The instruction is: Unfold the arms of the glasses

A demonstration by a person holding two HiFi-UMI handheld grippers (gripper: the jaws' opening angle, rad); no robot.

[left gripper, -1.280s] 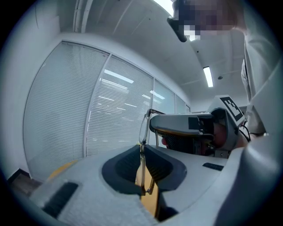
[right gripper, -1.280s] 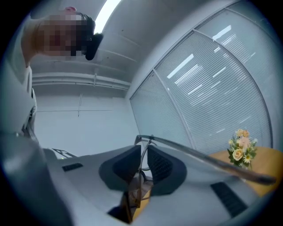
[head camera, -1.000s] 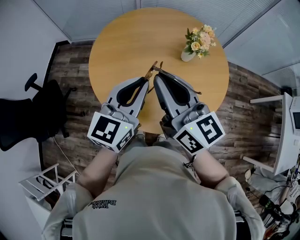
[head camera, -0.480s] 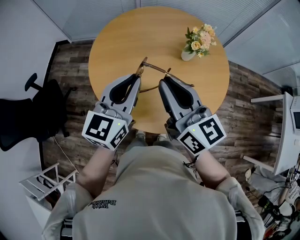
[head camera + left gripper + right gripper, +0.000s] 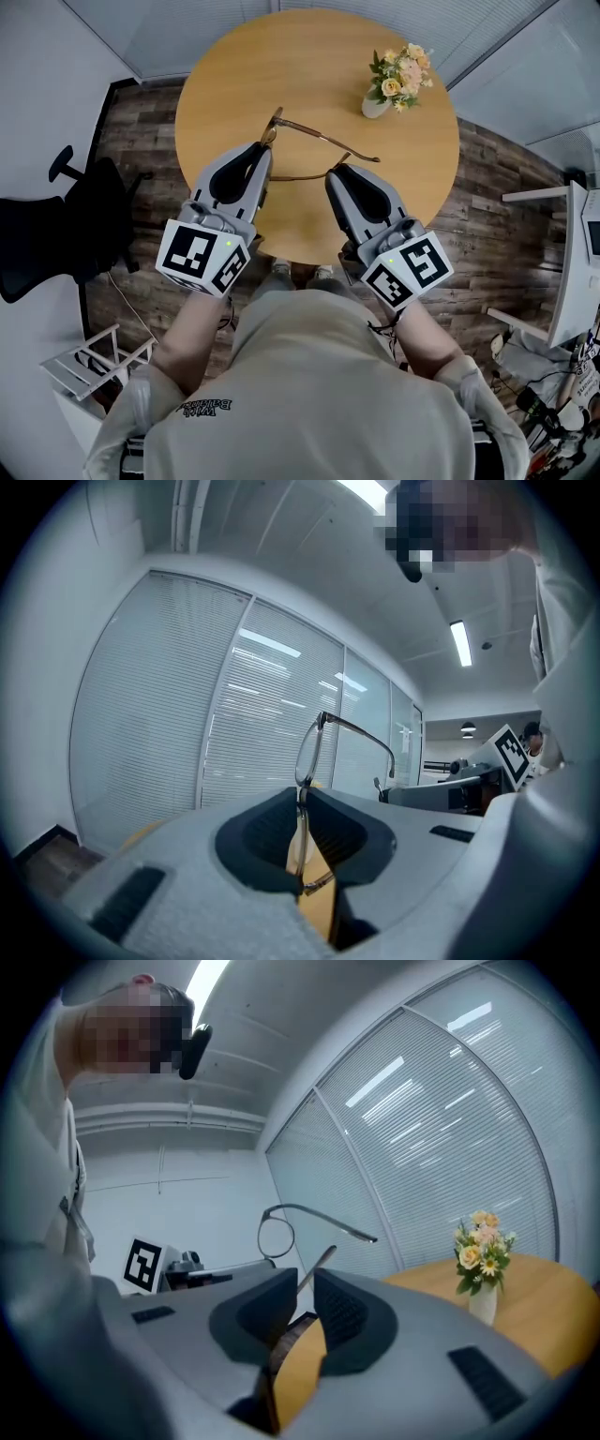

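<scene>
A pair of thin-framed glasses [image 5: 319, 137] hangs above the round wooden table [image 5: 309, 66], held between both grippers. My left gripper [image 5: 265, 148] is shut on the front of the frame; in the left gripper view the rim [image 5: 302, 803] stands pinched edge-on between the jaws, with one arm [image 5: 361, 731] reaching right. My right gripper [image 5: 337, 172] is shut on the end of the other arm, and in the right gripper view that thin arm [image 5: 317, 1265] pokes out from between the jaws. The free arm [image 5: 323, 1215] and a lens ring [image 5: 276, 1237] show beyond.
A small white vase of flowers [image 5: 398, 82] stands on the table's far right, also seen in the right gripper view as the vase [image 5: 483, 1269]. A black office chair [image 5: 56, 225] is on the floor at left. A white desk [image 5: 562, 272] is at right.
The two grippers have drawn apart, the left going left and the right coming down and right. The arm held by the right gripper has swung out from the frame.
</scene>
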